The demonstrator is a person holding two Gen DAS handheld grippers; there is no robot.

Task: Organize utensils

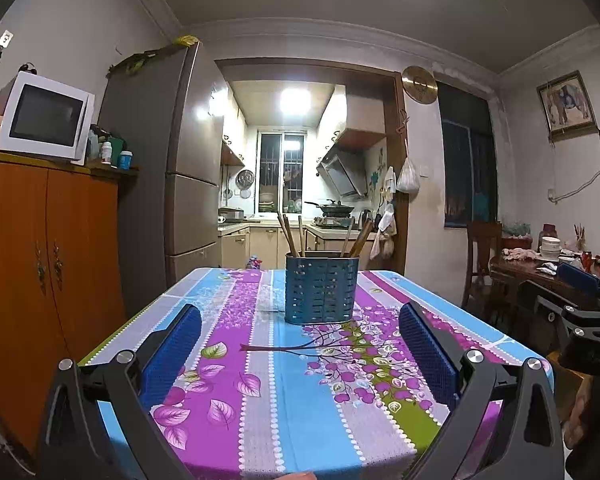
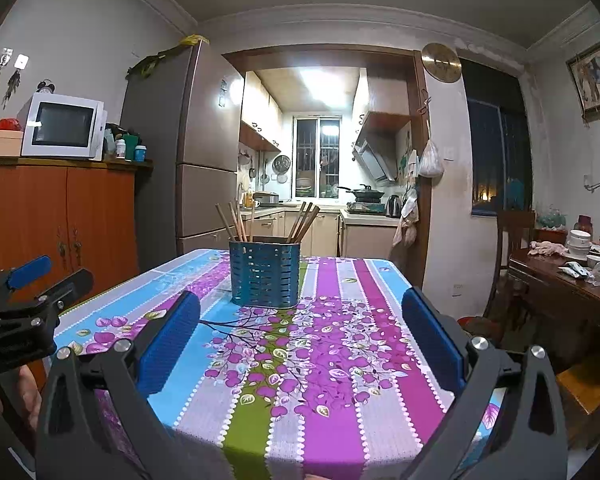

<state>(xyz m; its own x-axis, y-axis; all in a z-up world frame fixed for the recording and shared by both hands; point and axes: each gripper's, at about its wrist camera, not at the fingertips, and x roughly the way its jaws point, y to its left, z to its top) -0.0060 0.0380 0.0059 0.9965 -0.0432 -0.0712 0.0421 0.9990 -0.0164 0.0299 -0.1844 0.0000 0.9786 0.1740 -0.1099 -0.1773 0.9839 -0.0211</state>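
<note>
Blue and slotted, the holder [image 1: 321, 290] stands well ahead of my jaws on the table [image 1: 260, 420], chopsticks [image 1: 290, 236] already upright inside, so I hold the left gripper [image 1: 300, 356] and right gripper [image 2: 300, 344] spread wide and empty, apparently with nothing left to grasp.

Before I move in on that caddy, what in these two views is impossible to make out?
- Lower ends of the chopsticks: hidden inside the blue utensil holder, both views.
- Whether the holder is partitioned: its wall blocks the inside.
- Table behind the holder: blocked.
- Near table edge: hidden by the left gripper and right gripper.
</note>
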